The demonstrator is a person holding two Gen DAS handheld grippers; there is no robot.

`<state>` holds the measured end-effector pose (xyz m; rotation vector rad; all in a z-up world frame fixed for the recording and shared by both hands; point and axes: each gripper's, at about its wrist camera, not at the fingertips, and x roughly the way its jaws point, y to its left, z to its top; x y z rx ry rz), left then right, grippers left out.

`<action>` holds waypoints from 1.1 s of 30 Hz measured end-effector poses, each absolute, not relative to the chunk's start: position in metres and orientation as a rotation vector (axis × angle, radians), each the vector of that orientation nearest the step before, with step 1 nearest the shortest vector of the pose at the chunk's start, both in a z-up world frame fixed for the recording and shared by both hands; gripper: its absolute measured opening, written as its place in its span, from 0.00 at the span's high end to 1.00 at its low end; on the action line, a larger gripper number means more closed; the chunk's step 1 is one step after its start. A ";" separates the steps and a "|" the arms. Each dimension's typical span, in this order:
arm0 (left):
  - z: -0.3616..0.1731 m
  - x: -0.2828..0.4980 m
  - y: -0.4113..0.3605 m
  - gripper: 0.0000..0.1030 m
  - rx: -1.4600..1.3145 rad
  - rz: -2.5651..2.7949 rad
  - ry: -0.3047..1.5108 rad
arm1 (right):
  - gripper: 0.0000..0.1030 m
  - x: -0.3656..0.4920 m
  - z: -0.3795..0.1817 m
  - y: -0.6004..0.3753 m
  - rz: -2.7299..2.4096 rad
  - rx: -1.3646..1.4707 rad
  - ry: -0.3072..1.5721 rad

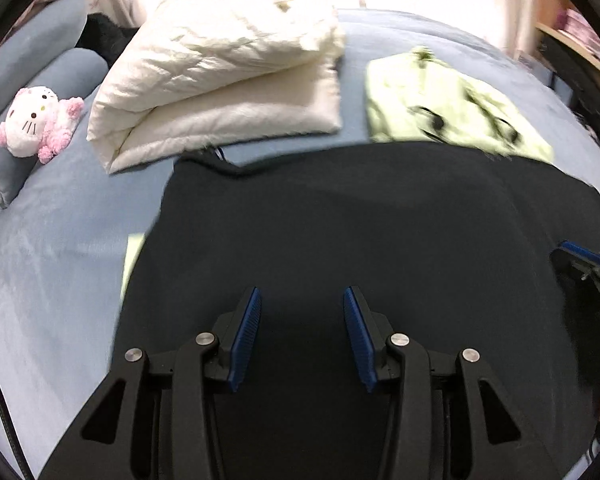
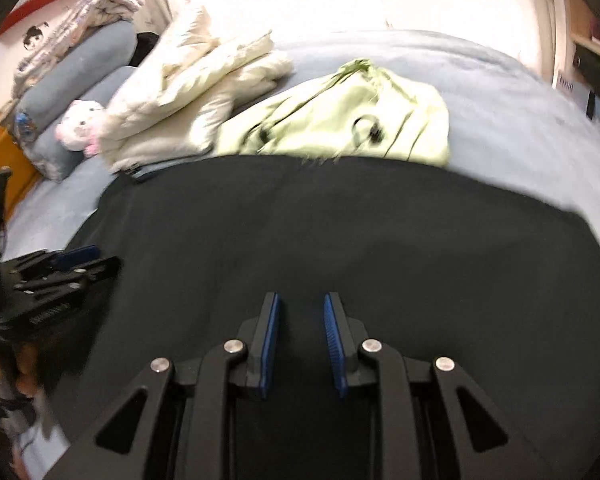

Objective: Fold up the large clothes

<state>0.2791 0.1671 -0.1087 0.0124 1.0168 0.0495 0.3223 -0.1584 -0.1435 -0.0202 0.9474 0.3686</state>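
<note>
Matt black cloth garment [image 1: 360, 220]

The right gripper [image 2: 301, 312] hangs over a black garment [image 2: 340, 232] spread flat on the blue bed [image 2: 520, 120], jaws apart and gripping nothing; the left gripper [image 2: 66, 266] sits at the garment's left edge; beyond lie a pale green jacket [image 2: 340, 120], a cream quilt [image 2: 188, 92] and a plush toy [image 2: 80, 128] — all blurred.

Both wrist views look close over the black garment [image 1: 360, 220]; each faces the bed's [image 1: 52, 248] far side.
</note>
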 end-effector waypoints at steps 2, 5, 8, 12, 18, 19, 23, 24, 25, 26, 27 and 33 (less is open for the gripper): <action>-0.112 0.304 0.176 0.57 0.035 0.105 0.995 | 0.77 0.348 -0.147 -0.170 0.312 -0.020 0.937; -0.121 0.333 0.191 0.57 0.087 0.216 0.982 | 0.77 0.375 -0.151 -0.208 0.179 0.007 0.913; -0.131 0.351 0.214 0.43 0.056 0.251 0.987 | 0.77 0.383 -0.152 -0.254 0.009 0.000 0.884; -0.137 0.349 0.238 0.25 -0.057 0.271 0.972 | 0.80 0.369 -0.164 -0.345 -0.094 0.202 0.894; -0.143 0.342 0.250 0.25 -0.142 0.245 0.959 | 0.79 0.346 -0.166 -0.385 -0.148 0.284 0.880; -0.143 0.341 0.249 0.25 -0.133 0.248 0.958 | 0.79 0.344 -0.166 -0.388 -0.149 0.293 0.876; -0.144 0.336 0.242 0.24 -0.121 0.248 0.953 | 0.79 0.336 -0.165 -0.381 -0.172 0.242 0.865; -0.145 0.336 0.242 0.24 -0.126 0.246 0.954 | 0.79 0.337 -0.166 -0.380 -0.174 0.239 0.865; -0.146 0.336 0.243 0.24 -0.131 0.244 0.957 | 0.79 0.337 -0.166 -0.381 -0.174 0.240 0.867; -0.146 0.336 0.243 0.24 -0.134 0.242 0.958 | 0.79 0.339 -0.166 -0.379 -0.174 0.239 0.868; -0.145 0.336 0.243 0.24 -0.133 0.243 0.959 | 0.79 0.340 -0.166 -0.379 -0.176 0.235 0.869; -0.134 0.328 0.234 0.24 -0.066 0.262 0.969 | 0.77 0.341 -0.161 -0.374 -0.188 0.212 0.892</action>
